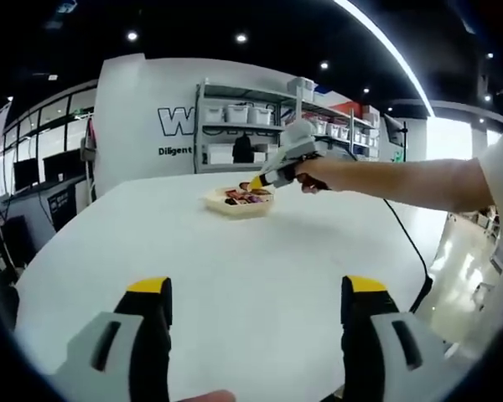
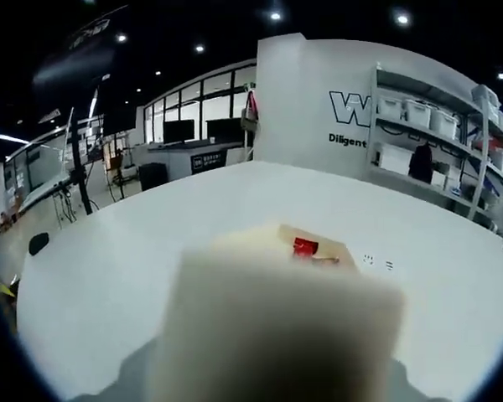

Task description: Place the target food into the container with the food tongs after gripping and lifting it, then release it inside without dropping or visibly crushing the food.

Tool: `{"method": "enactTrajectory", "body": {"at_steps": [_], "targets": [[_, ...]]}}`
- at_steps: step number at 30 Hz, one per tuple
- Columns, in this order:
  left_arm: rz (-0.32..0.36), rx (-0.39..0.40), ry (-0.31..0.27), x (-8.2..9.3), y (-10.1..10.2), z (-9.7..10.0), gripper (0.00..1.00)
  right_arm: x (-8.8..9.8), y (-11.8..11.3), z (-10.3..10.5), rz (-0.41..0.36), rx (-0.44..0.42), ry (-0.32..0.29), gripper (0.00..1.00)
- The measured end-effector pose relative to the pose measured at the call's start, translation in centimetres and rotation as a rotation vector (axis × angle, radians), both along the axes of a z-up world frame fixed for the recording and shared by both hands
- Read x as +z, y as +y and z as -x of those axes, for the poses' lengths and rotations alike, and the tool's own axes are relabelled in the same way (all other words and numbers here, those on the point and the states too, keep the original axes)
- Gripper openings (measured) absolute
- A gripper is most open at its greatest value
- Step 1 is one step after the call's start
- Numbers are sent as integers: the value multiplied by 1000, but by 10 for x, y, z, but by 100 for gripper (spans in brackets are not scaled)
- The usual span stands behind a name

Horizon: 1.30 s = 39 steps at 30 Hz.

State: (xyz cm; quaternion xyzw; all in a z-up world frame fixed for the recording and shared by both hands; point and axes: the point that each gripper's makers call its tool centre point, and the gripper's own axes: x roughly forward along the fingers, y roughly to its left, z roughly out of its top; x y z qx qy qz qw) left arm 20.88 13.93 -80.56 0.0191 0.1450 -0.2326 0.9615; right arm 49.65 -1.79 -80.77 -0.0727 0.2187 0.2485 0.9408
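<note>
Item: white tabletop, broad and bare near you. Item: shallow pale container, set toward the far side in the left gripper view, holding small dark and red food pieces; their exact kind is too small to tell. Item: your left claw, yellow-tipped jaws spread wide over bare tabletop, holding nothing, well apart from the container. Item: your right claw, seen from the left gripper view at the end of your outstretched hand, tip hovering just above the container's rim; whether its jaws are spread or pressed together you cannot tell, and no food tongs can be made out. In the right gripper view a blurred pale block fills the foreground, with a red piece just beyond it. Handling estimate: the pieces look small and light, probably soft and easily crushed; take one across its middle, squeeze only until it stops slipping, and lift straight up.
</note>
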Motion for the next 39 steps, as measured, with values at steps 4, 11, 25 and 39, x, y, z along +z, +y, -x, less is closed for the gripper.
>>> {"method": "enactTrajectory", "body": {"at_steps": [4,11,25,39], "targets": [[10,0,5,0,0,-1,81,-7,7,0,-1,10,14,16],[-4,10,2,1,5,-4,81,-24,12,-1,65,21,14,16],[-7,28,17,-6,14,-11,80,-35,11,-16,84,16,31,17],[-5,45,16,-5,22,-15,81,-30,3,-54,73,13,17,21]]}}
